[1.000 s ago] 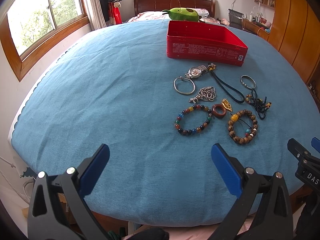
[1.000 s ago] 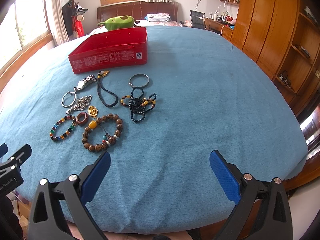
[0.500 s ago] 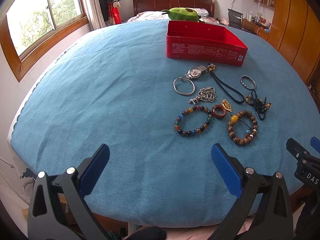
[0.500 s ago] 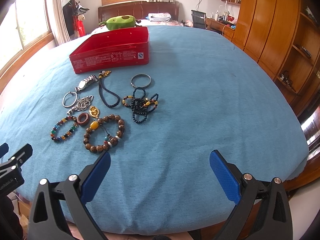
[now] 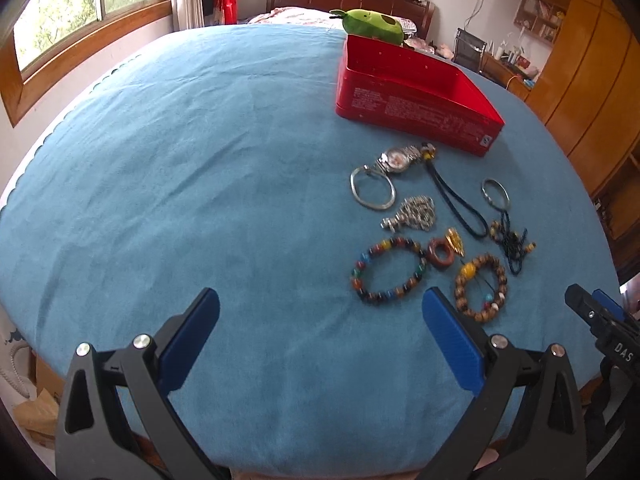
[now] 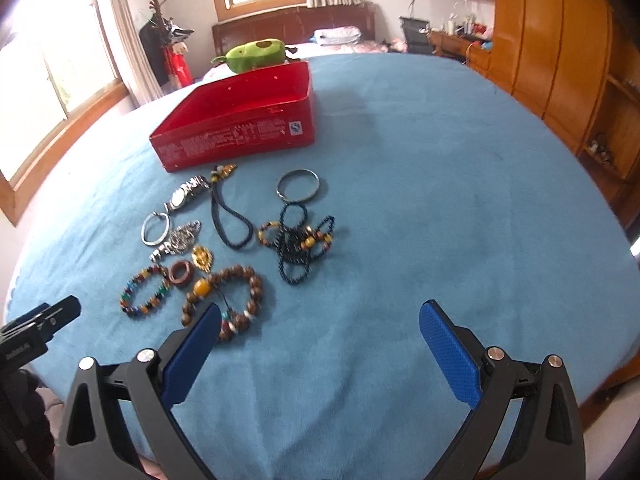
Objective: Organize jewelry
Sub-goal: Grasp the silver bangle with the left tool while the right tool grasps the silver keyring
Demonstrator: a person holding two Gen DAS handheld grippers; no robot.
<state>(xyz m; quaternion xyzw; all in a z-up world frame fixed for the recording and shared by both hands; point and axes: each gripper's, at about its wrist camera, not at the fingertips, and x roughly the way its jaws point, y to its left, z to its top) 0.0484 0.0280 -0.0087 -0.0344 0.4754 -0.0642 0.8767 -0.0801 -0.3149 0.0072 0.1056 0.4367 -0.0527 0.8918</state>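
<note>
A table under a blue cloth [image 5: 208, 168] fills both views. Toward its far side sits an open red tin box [image 5: 416, 92] [image 6: 240, 128], nothing visible inside it, with a green plush toy [image 5: 370, 26] [image 6: 256, 55] just beyond.

The left gripper [image 5: 318, 330] hovers over the near edge of the cloth, its blue-padded jaws wide apart and gripping nothing. The right gripper [image 6: 320, 342] hangs likewise to its right, jaws spread and empty, its left pad overlapping the near rim of the wooden bracelet in the right wrist view.

All the jewelry lies loose on the cloth, near of the box. Nearest the grippers lie a brown wooden bead bracelet [image 5: 480, 288] [image 6: 224, 300] with a yellow bead, and left of it a multicoloured bead bracelet [image 5: 386, 270] [image 6: 146, 292]. To the right sits a tangled dark bead string [image 5: 512, 242] [image 6: 298, 240]. A dark cord loop [image 5: 456, 204] [image 6: 232, 220] runs from near the box. A silver bangle [image 5: 372, 192] [image 6: 155, 227] touches a silver watch [image 5: 398, 159] [image 6: 186, 194]. A thin silver ring bangle [image 5: 495, 192] [image 6: 298, 185] lies far right. A heap of silver chain [image 5: 416, 214] [image 6: 180, 238] sits mid-cluster. Between the two bead bracelets rests a reddish-brown ring [image 5: 440, 254] [image 6: 182, 274], a small gold pendant [image 5: 455, 240] [image 6: 203, 258] just beside it.
</note>
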